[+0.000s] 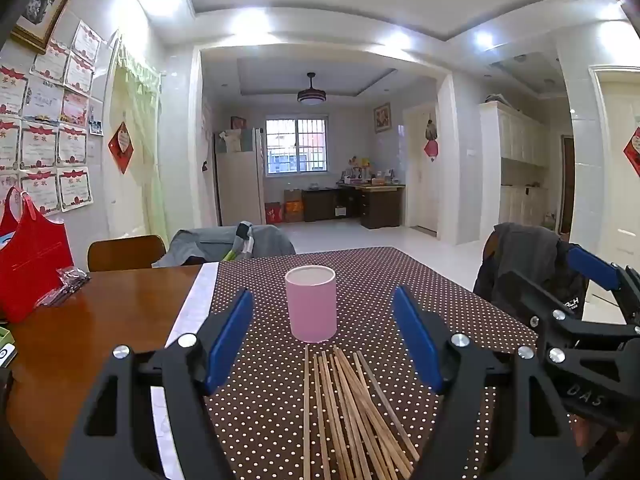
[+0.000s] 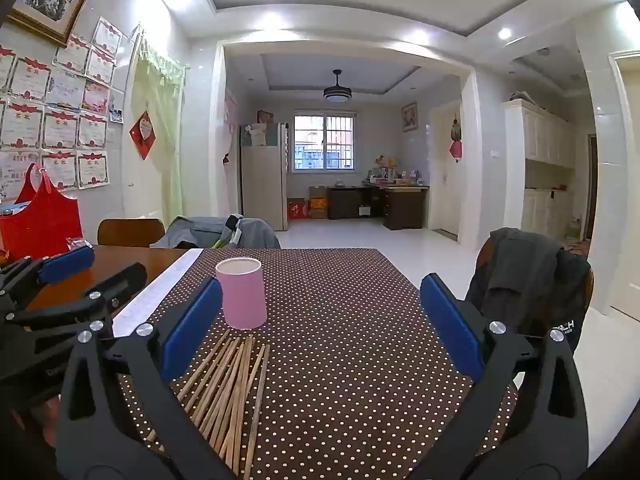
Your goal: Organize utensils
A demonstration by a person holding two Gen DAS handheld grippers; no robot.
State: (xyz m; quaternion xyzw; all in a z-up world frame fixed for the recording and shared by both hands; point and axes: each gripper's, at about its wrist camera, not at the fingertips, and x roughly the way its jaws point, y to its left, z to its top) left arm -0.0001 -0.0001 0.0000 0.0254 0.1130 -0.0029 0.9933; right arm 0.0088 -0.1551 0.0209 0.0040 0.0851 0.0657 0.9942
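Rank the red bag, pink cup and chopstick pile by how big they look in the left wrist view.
1. Chopstick pile: looks largest, but it lies nearest the camera, so that is unsure.
2. Red bag: cut off by the frame edge.
3. Pink cup: smallest.

Left tongs (image 1: pixel 322 344): jaws spread wide, nothing between the blue pads (image 1: pixel 230 340), nothing gripped. Pointing forward, tilted slightly below level, hovering low over the bench. Black frame arms and silver pivot bolts visible either side in own view.

Right tongs (image 2: pixel 320 328): jaws spread fully, wider than the left pair, blue pads (image 2: pixel 452 328) bare, nothing gripped. Also tipped slightly below level, aimed forward.

Both sets side by side, close but apart: right tongs seen at right edge of left wrist view (image 1: pixel 592 312), left tongs seen at left edge of right wrist view (image 2: pixel 60 280). Hands not visible.
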